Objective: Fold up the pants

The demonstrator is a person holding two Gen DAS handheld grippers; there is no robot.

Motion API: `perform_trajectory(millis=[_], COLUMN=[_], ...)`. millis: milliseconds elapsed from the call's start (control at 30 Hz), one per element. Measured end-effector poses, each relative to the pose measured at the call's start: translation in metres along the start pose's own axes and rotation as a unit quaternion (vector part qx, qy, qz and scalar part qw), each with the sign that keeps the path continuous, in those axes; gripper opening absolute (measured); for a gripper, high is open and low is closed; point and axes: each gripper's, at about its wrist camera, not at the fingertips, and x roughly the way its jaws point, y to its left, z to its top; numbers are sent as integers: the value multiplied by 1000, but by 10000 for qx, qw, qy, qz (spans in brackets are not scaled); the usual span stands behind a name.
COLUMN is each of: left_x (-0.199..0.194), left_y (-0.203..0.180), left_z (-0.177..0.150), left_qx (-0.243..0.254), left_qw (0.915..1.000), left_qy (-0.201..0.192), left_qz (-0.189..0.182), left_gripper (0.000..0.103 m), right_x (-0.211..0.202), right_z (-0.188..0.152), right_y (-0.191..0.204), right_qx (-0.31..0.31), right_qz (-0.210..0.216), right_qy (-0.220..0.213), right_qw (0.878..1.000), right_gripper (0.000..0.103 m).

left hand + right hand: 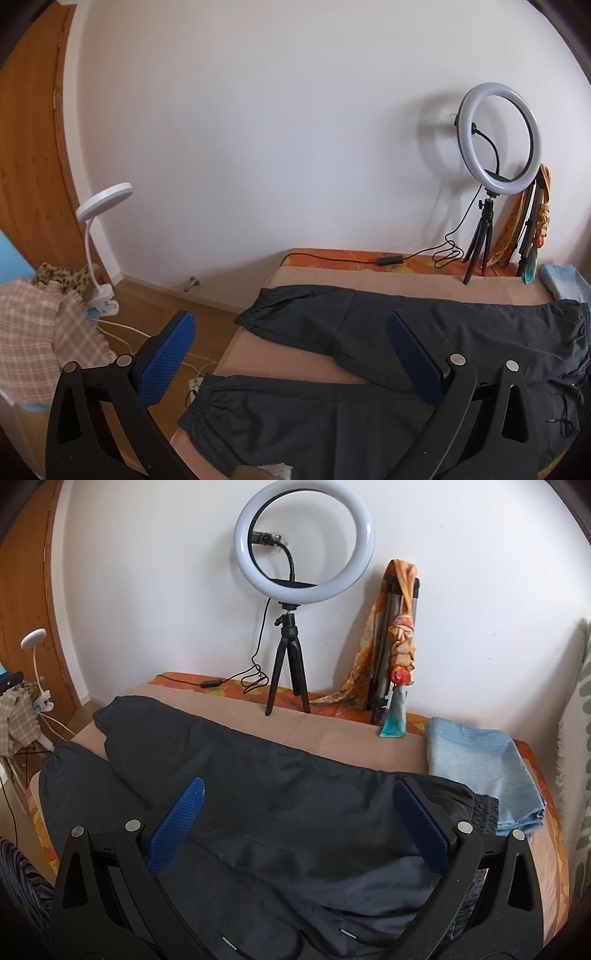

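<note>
A ring light (pixel 304 541) is standing on a black tripod (pixel 287 672) by the white wall (pixel 258 129); a blue towel (pixel 480 771) is lying folded beside an orange scarf (pixel 400 624) hanging on a stand; a white clip lamp (pixel 99 229) is sitting near a plaid cloth (pixel 40 332).

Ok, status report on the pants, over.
Left gripper and right gripper: jaws open, empty. Dark grey pants spread flat, legs apart, unfolded. Black tripod ring light behind, clear.

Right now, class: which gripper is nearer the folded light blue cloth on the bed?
Right. The right gripper hangs open over the pants' waistband end, beside the light blue cloth. The left gripper, also open, sits toward the leg cuffs, further from it.
</note>
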Motion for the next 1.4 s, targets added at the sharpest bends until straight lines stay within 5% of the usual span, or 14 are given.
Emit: perform_trajectory(millis=[300,533,800,1400], left_x=[88,176,258,335], left_y=[26,43,39,17], left_z=[15,20,12,-19], left_qx=[-460,-1170,-1727,-1915], left_qw=[9956,9811,9619,9470], left_qy=[789,1491,2075,2550], left_qz=[-220,-390,-433,-378], left_gripper=[102,88,88,87], right_x=[83,151,220,286], right_z=[31,35,28,22], right_y=[1,-2,-5,22], right_qx=[-299,-587,-564,-1189], right_qz=[364,504,868,1233], right_qy=[719,1276,1791,2048], right_qw=[9963,9888,9784,9637], right_gripper=[103,103,103,102])
